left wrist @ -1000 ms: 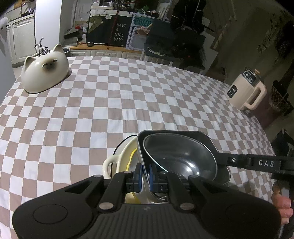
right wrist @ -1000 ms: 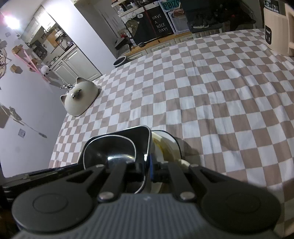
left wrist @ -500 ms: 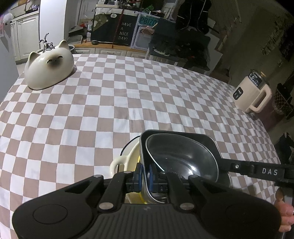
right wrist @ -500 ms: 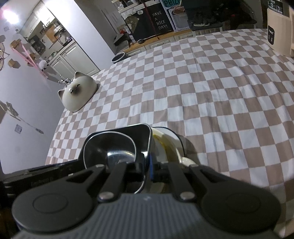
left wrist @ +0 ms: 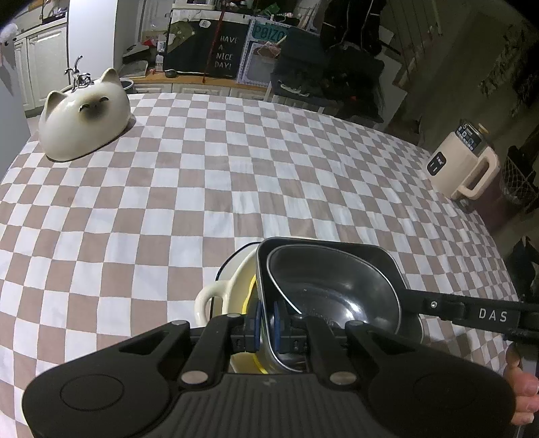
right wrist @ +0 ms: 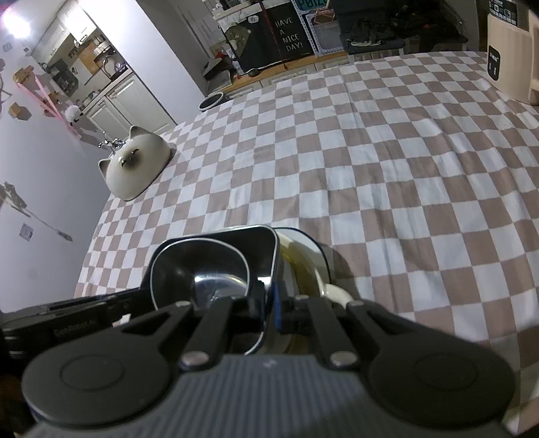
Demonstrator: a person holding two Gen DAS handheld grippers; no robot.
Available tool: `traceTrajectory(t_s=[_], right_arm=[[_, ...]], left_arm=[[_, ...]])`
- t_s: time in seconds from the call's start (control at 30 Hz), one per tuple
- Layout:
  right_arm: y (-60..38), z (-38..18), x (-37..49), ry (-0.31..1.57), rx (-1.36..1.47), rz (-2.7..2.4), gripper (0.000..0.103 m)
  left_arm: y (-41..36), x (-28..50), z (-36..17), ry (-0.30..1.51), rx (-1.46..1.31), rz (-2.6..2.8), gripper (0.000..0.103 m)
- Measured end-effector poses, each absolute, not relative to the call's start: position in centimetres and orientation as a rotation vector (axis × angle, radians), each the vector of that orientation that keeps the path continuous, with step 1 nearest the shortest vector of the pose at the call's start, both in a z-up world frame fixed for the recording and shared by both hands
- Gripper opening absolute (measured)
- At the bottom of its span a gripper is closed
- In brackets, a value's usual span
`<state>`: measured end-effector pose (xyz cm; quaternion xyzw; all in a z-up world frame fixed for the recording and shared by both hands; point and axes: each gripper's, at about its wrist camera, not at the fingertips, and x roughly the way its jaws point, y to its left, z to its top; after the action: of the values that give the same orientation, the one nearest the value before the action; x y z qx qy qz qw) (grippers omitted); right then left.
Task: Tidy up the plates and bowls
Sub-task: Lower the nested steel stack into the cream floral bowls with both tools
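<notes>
Nearest: left gripper (left wrist: 266,326) clamped on left rim of dark metal dish (left wrist: 331,289); right gripper (right wrist: 269,305) pinching opposite rim. Dish tilted over cream handled bowl (left wrist: 232,286), overlapping it. Beyond: checked tablecloth (left wrist: 219,188). Far left corner: cat-faced bowl (left wrist: 84,114), upside down. Far right: cream kettle (left wrist: 461,165).

A: What's under everything?

B: A table (left wrist: 209,188) in a brown-and-white checked cloth, running far back.

A: And beyond it?

B: A low wooden counter with a black sign (left wrist: 226,52) reading "HAVE A NICE DAY!". White cabinets (left wrist: 40,64) stand far left, beside a pale wall (right wrist: 43,188).

A: The light?

B: A bright lamp (right wrist: 15,20) glares top left; the far right is dim.
</notes>
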<state>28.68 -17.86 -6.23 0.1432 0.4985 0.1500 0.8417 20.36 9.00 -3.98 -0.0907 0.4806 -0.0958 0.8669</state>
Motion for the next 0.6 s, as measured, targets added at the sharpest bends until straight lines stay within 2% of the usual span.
traceTrajectory(t_s=[0.6], right_arm=[[-17.82, -6.81, 28.13, 1.076, 0.27, 0.326, 0.007]], left_arm=[[8.9, 20.4, -4.56, 1.04, -0.182, -0.216, 0.007]])
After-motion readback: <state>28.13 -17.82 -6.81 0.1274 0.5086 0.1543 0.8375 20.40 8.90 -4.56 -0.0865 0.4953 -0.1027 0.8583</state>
